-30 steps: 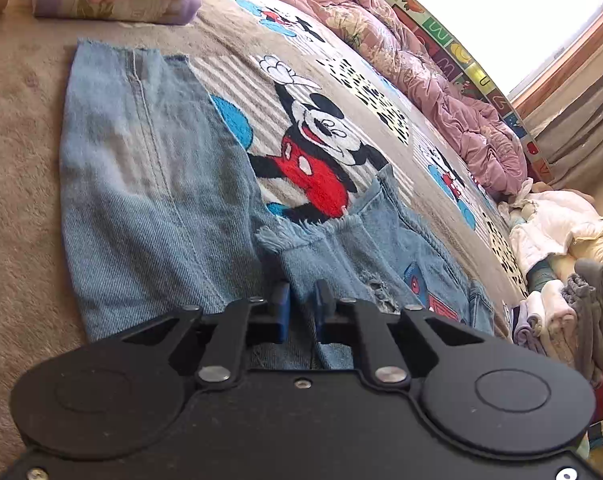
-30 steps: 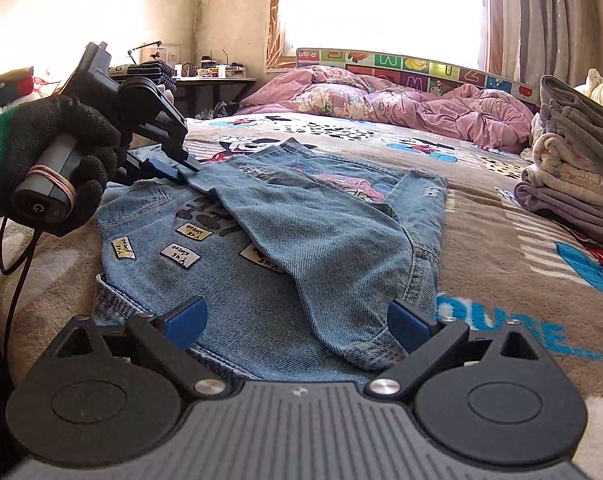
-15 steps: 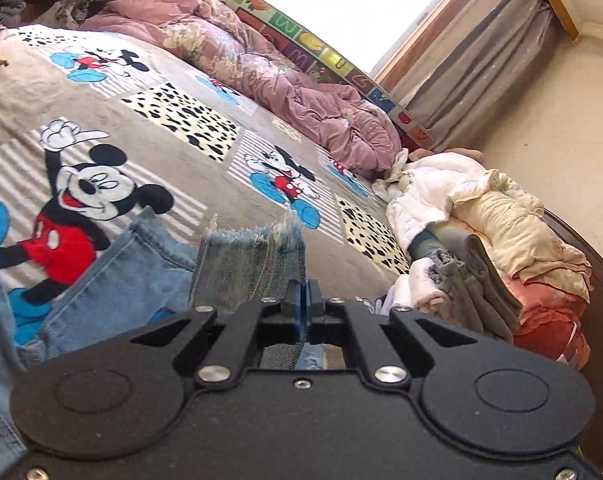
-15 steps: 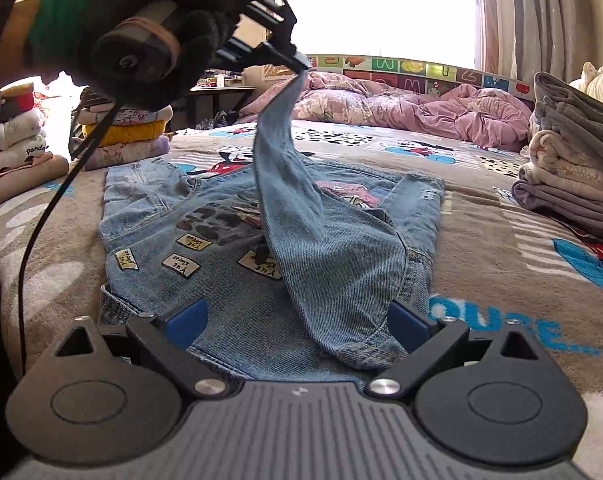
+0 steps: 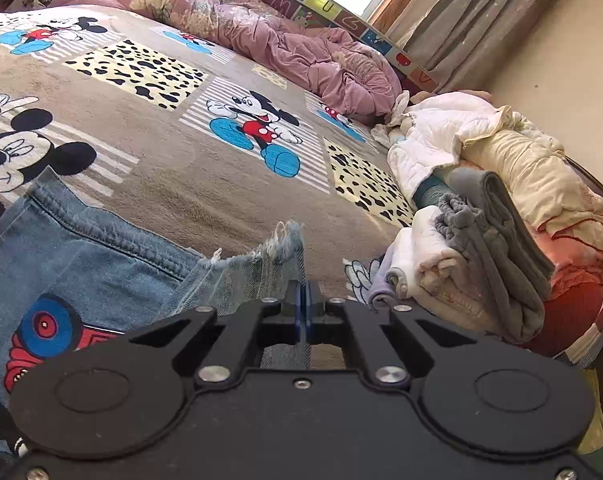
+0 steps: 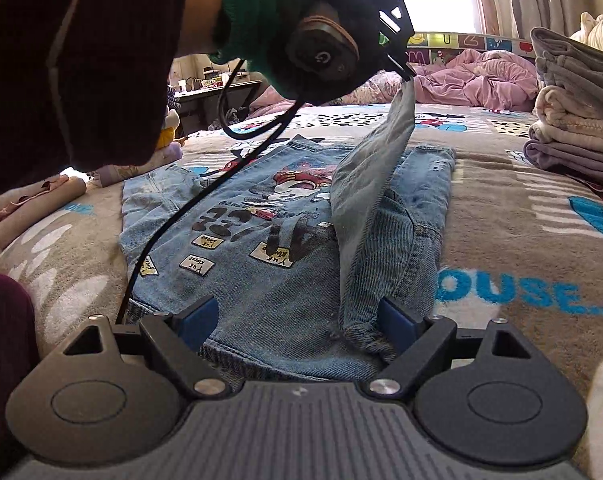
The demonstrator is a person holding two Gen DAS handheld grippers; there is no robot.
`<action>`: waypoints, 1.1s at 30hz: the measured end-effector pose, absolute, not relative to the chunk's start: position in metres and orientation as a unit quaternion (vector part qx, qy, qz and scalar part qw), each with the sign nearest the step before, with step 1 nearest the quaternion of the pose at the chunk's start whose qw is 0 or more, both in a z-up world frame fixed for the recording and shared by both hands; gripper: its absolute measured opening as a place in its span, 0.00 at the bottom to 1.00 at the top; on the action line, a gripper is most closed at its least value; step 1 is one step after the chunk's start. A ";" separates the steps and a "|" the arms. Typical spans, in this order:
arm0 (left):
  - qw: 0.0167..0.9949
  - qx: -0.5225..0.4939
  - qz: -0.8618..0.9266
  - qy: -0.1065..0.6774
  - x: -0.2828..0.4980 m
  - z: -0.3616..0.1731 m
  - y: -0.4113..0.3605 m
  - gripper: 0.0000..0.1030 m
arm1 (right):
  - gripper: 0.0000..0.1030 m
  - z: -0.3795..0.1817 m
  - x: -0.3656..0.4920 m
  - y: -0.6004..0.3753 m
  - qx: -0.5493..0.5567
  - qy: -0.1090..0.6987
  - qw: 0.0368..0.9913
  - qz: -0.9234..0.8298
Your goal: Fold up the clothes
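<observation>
A blue denim jacket (image 6: 261,248) with cartoon patches and lettering lies flat on the bed. Its right sleeve (image 6: 371,184) is lifted off the jacket, and my left gripper (image 6: 407,74) is shut on the frayed cuff (image 5: 269,268). In the left wrist view the left gripper (image 5: 303,304) pinches that cuff between its closed blue pads. My right gripper (image 6: 297,320) stands open low at the jacket's near hem, with the sleeve's lower end beside its right pad (image 6: 395,322). Nothing is between the right fingers.
The bed has a brown cartoon-mouse blanket (image 5: 189,168). A pink quilt (image 5: 301,52) lies bunched by the headboard. Folded grey and white clothes (image 6: 577,108) are stacked at the right. A gloved hand and dark sleeve (image 6: 81,60) hang over the jacket's left side, with a black cable trailing down.
The left gripper closed on the sleeve cuff and lifted it up and over toward the right. The right gripper stayed open at the hem and edged closer to the jacket.
</observation>
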State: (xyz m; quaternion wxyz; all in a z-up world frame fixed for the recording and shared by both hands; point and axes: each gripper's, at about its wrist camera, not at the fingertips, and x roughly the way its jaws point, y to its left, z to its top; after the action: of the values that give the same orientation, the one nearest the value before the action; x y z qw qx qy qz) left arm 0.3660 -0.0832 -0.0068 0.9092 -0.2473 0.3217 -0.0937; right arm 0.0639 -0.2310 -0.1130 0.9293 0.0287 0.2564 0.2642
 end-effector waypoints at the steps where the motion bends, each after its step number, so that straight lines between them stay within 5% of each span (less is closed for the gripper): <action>1: 0.909 -0.242 -0.091 0.327 0.370 -0.012 -0.088 0.00 | 0.84 -0.113 0.064 -0.232 0.034 0.258 0.928 0.265; 26: 0.923 -0.099 -0.078 0.364 0.414 -0.058 -0.145 0.00 | 0.83 -0.114 0.070 -0.235 0.063 0.271 0.925 0.260; 33: 0.923 -0.092 -0.079 0.365 0.414 -0.056 -0.119 0.08 | 0.83 -0.114 0.070 -0.237 0.074 0.275 0.923 0.258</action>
State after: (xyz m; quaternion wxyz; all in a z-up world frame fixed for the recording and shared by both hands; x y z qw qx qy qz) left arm 0.4139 -0.1190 -0.0555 0.9231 -0.0916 0.3652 -0.0785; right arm 0.0704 -0.2375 -0.1139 0.9233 0.0737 0.2745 0.2584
